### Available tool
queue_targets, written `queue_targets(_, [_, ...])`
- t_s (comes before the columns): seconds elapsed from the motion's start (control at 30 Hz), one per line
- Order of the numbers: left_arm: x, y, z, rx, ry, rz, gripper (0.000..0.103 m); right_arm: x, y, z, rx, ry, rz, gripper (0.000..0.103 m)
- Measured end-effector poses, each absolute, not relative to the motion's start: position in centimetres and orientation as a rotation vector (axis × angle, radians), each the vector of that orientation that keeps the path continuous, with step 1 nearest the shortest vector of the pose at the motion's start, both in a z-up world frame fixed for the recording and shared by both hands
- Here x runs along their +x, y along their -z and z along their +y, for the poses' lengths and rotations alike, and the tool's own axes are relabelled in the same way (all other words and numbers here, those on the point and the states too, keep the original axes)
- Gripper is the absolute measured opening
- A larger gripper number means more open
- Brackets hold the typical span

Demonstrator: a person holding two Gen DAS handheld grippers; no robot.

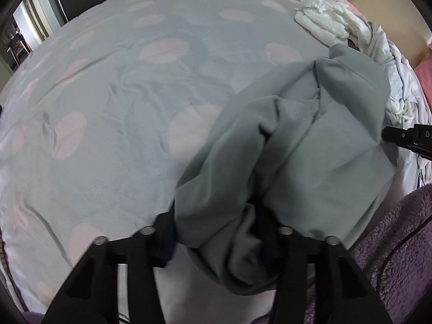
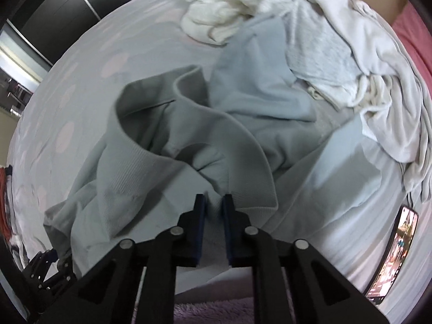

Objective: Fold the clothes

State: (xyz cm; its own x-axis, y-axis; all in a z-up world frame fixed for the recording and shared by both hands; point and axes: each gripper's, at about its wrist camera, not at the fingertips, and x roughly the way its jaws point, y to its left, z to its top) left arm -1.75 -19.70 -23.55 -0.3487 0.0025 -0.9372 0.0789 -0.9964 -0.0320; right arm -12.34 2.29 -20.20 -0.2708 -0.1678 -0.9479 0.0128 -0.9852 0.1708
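While the grey sweatshirt [image 2: 167,145] lies bunched on the bed [image 1: 108,86], the right hand-held gripper [image 2: 214,202] pinches its ribbed hem, jaws narrow on the cloth. The left hand-held gripper [image 1: 216,232] is buried in folds (whether it grips cannot be told). To do this step well, draw both holds apart and lay the garment flat, clear of the white clothes [image 2: 221,8].
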Motion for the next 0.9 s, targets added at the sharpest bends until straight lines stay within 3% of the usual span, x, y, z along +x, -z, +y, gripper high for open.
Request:
queue_targets(0.13, [-0.7,22.3,-18.8,1.654,2.567,-0.015,0.019,-11.7,19.5,2.3,1.775,2.419,-0.192,0.009])
queue_targets(0.2, [-0.1,21.6,-18.9,1.606,2.560,-0.039,0.017,-11.2,18.9,2.3,1.738,2.431,-0.175,0.008])
queue_targets(0.47, [2.0,16.4,-23.7,1.343,2.514,0.004,0.014,-8.4,15.8,-1.0,1.538,2.423,-0.062,0.006])
queue_targets(0.77, [3.9,5.5,-33.8,0.960,2.420,0.022,0.014,-6.0,10.4,-8.7,1.294,2.274,-0.068,0.006])
queue_targets(0.9, [3.7,5.3,-33.8,0.989,2.465,0.014,0.014,-6.7,8.5,-9.2,1.242,2.358,-0.045,0.006])
